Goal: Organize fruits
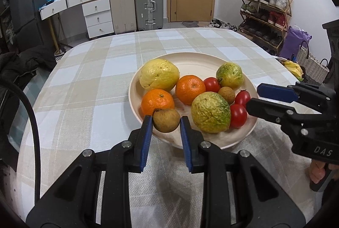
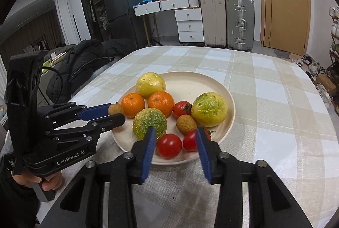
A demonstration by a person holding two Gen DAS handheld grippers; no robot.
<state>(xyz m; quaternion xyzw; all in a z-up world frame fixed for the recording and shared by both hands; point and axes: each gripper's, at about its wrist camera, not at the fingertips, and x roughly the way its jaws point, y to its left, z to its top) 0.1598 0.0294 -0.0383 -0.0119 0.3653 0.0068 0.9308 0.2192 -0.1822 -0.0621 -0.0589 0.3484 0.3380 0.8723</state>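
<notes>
A cream plate (image 1: 199, 60) (image 2: 190, 84) holds two oranges (image 1: 157, 102) (image 2: 161, 103), three yellow-green fruits (image 1: 210, 112) (image 2: 149, 123), three red tomatoes (image 1: 238, 115) (image 2: 169, 145) and a brown longan (image 1: 226, 95) (image 2: 186, 124). My left gripper (image 1: 166, 122) (image 2: 118, 112) is shut on another brown longan (image 1: 166, 121) (image 2: 115, 109) at the plate's near left rim. My right gripper (image 2: 174, 139) (image 1: 252, 96) is open, its fingers on either side of the near tomatoes at the plate's near right rim.
The plate sits on a checked tablecloth (image 1: 89, 84) (image 2: 275, 101) over a round table. Bananas (image 1: 293, 68) lie at the table's right edge beside a woven basket (image 1: 309, 65). Suitcases (image 1: 148, 5), drawers, a door and a shoe rack (image 1: 264, 10) stand behind.
</notes>
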